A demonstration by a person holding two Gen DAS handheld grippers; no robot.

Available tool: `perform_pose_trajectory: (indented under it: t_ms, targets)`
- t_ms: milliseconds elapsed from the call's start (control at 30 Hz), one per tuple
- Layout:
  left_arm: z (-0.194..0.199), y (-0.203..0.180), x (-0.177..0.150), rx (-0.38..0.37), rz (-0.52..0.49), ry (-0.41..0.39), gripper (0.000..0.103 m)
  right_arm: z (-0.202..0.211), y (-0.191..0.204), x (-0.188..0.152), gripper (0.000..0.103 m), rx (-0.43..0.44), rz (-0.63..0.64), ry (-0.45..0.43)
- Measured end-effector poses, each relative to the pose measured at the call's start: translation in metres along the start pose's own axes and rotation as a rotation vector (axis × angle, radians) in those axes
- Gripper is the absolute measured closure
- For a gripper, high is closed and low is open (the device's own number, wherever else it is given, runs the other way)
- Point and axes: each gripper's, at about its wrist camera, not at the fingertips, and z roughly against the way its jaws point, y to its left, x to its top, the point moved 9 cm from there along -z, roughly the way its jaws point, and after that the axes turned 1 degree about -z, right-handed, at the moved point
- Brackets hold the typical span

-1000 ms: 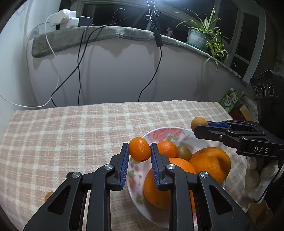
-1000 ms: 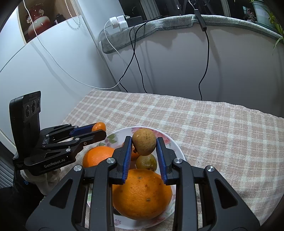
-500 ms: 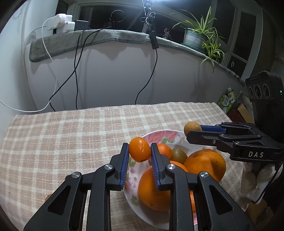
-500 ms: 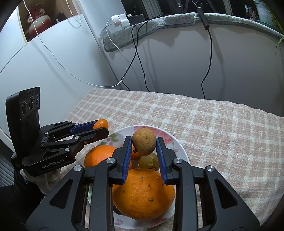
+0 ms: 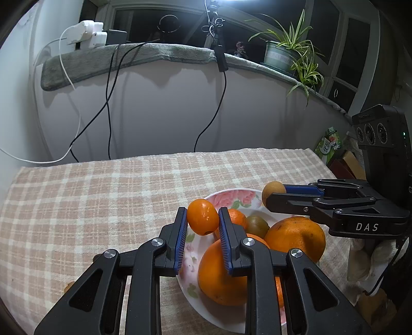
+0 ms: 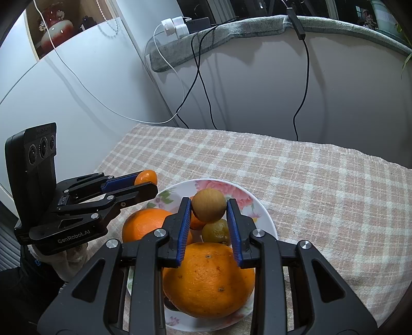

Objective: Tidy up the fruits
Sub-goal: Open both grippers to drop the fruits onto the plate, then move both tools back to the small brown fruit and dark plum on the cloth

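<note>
Fruits are the business here: a small orange fruit [image 5: 202, 217] is pinched between the pads of the left gripper [image 5: 201, 219], held above the near rim of the flowered plate [image 5: 233, 196]. The right gripper [image 6: 209, 211] is clamped on a brown round fruit [image 6: 208, 208], carried over the plate's middle. Below its fingers lie a large orange [image 6: 208, 279], a second orange [image 6: 145, 226] and a greenish fruit [image 6: 215, 231]. Both pieces are probably held high to clear that pile. Under everything lies a checked cloth [image 5: 103, 195].

Dim, cool indoor light from a bright overhead lamp [image 5: 233, 2]; fisheye-curved, dark-vignetted edges
</note>
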Motion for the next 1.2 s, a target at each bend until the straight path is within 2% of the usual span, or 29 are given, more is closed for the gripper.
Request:
perform_pose_trajectory:
  t_ms: [67,100,167,267,333,400,500,567,633,833,1200]
  targets:
    - [0.000,-0.001,0.000,-0.001,-0.002,0.001,0.077,-0.001,0.000,-0.001,0.069,-0.001,-0.001,0.002]
    - [0.000,-0.001,0.000,0.000,-0.002,0.001,0.071,0.000,0.000,-0.001,0.065,-0.003,-0.002,0.001]
    - [0.000,-0.002,0.000,-0.002,-0.002,0.001,0.065,0.000,0.000,0.000,0.049,-0.009,0.000,-0.006]
    - [0.000,-0.003,0.000,-0.002,-0.004,-0.001,0.065,0.002,0.000,0.000,0.045,-0.010,0.002,-0.008]
    - [0.001,-0.003,0.000,-0.001,-0.001,-0.002,0.055,0.002,0.000,0.001,0.043,-0.012,0.002,-0.009]
    - [0.003,-0.002,0.000,-0.001,0.002,-0.007,0.053,0.003,-0.001,0.001,0.036,-0.014,0.000,-0.012]
    - [0.005,-0.002,0.000,0.005,0.003,-0.011,0.042,0.005,-0.002,0.001,0.027,-0.015,-0.005,-0.018]
    - [0.007,-0.002,0.000,0.006,-0.001,-0.011,0.039,0.006,-0.003,0.001,0.021,-0.016,-0.008,-0.018]
    - [0.008,-0.002,0.000,0.017,-0.004,-0.013,0.032,0.007,-0.003,0.002,0.018,-0.022,-0.009,-0.023]
    - [0.012,0.000,0.000,0.046,-0.004,-0.014,0.025,0.009,0.000,0.003,0.013,-0.038,-0.001,-0.023]
    - [0.029,0.008,-0.005,0.090,0.007,-0.025,0.022,0.016,0.011,0.003,0.011,-0.055,0.021,-0.026]
